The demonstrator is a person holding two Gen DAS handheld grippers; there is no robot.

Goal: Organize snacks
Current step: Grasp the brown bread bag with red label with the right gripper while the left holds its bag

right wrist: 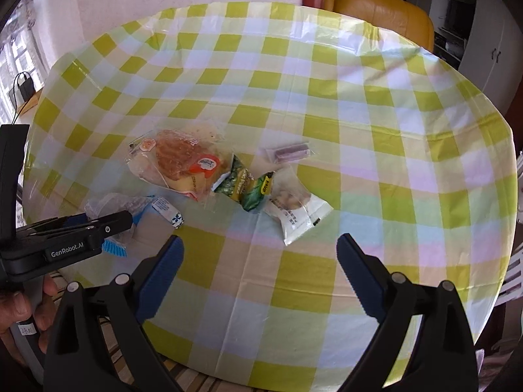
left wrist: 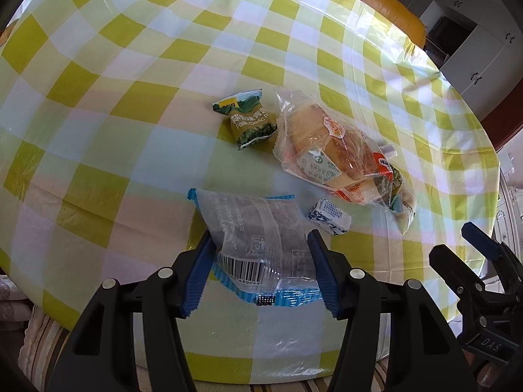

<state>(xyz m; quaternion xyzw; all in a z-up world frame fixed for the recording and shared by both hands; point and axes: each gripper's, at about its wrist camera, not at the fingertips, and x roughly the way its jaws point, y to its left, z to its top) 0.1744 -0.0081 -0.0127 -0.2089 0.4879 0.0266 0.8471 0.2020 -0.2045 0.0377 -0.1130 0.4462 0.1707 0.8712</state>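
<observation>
My left gripper (left wrist: 260, 245) is shut on a clear, blue-edged snack packet (left wrist: 255, 232), held just above the checked tablecloth (left wrist: 130, 130); it also shows at the left of the right wrist view (right wrist: 111, 209). Ahead lie a green pea packet (left wrist: 248, 119), a clear bag of bread (left wrist: 327, 143) and a small blue-white candy (left wrist: 328, 217). My right gripper (right wrist: 260, 246) is open and empty near the table's front edge. Ahead of it lie the bread bag (right wrist: 179, 163), a green packet (right wrist: 245, 186), a white packet (right wrist: 295, 209), a purple bar (right wrist: 291, 153) and the candy (right wrist: 170, 214).
The round table's edge (right wrist: 510, 137) curves off to the right. A yellow leather chair (right wrist: 379, 9) stands behind the table, with white cabinets (left wrist: 483, 52) beyond. A striped seat cushion (right wrist: 196, 375) lies under the near edge.
</observation>
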